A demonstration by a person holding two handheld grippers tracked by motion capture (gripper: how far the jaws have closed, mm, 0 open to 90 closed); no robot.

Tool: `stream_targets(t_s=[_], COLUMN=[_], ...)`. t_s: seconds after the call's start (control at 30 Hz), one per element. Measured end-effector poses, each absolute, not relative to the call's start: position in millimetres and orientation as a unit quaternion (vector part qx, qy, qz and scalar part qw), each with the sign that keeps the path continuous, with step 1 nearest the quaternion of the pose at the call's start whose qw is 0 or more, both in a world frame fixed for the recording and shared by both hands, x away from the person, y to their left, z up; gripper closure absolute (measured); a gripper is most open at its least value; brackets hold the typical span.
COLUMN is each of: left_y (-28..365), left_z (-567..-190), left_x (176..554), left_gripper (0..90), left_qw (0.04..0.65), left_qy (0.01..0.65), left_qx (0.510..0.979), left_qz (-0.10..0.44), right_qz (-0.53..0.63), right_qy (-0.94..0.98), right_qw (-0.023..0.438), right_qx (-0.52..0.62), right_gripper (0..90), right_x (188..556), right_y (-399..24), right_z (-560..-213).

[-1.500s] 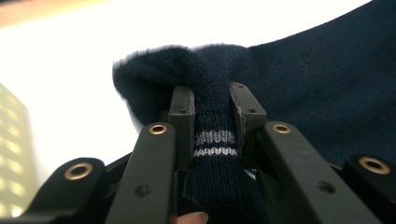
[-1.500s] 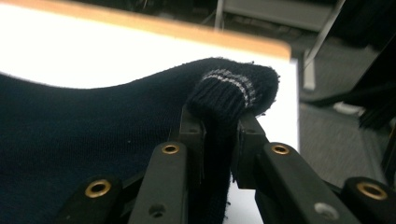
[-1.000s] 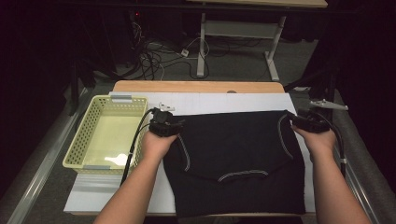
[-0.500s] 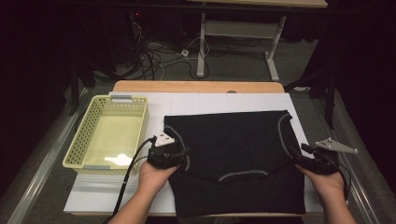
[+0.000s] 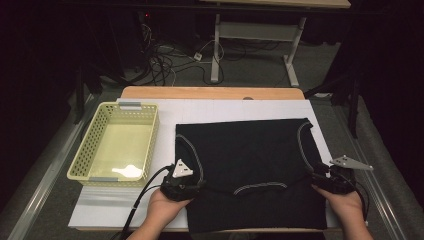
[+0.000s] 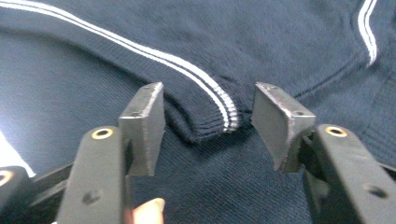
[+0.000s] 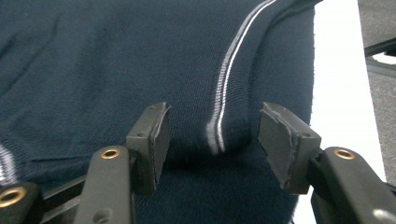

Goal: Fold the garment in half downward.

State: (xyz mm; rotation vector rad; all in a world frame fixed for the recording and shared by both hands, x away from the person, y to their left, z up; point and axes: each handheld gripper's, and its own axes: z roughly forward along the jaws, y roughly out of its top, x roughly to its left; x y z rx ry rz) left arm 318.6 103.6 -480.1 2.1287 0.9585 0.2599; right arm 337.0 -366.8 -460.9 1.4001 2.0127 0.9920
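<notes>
A dark navy garment (image 5: 250, 160) with white piping lies flat on the white-covered table (image 5: 225, 107). My left gripper (image 5: 196, 186) is at its left side near the front. In the left gripper view the jaws have just been closing a little, and a ribbed, white-striped fold (image 6: 210, 119) lies between the pads (image 6: 147, 121) with gaps on both sides. My right gripper (image 5: 317, 180) is at the garment's right edge. Its pads (image 7: 156, 140) straddle a fold with a white stripe (image 7: 219, 126) without pressing on it.
A pale yellow perforated basket (image 5: 82, 165) stands on the table's left side, nothing inside it. Bare white table surface (image 5: 125, 207) shows in front of the basket. Desk legs and cables (image 5: 200, 55) lie on the floor beyond the far edge.
Both hands have moved from the garment's far corners down along its sides toward the table's near edge. The garment itself has stayed flat.
</notes>
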Motion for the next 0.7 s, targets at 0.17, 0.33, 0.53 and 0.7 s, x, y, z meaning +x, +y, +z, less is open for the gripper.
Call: stream_targets(t_s=[0.17, 0.33, 0.53, 0.7], left_y=[102, 100, 107, 112], left_z=[-484, -484, -472, -459], left_x=[319, 315, 308, 300], left_gripper=[50.3, 67.7, 73.3, 73.2], left_qw=[0.383, 0.384, 0.41, 0.427], left_qy=[0.369, 0.353, 0.35, 0.342], left_qx=[0.841, 0.846, 0.834, 0.829], left_qz=[0.1, 0.11, 0.116, 0.114], right_qz=[0.343, 0.348, 0.356, 0.376], right_qy=[0.751, 0.756, 0.761, 0.754], right_qw=[0.228, 0.232, 0.241, 0.252], right_qx=[0.517, 0.503, 0.486, 0.477], right_gripper=[48.1, 70.8, 80.2, 80.2], right_x=[342, 340, 333, 319], right_y=[-362, -361, -357, -359], right_z=[-472, -472, -466, -449])
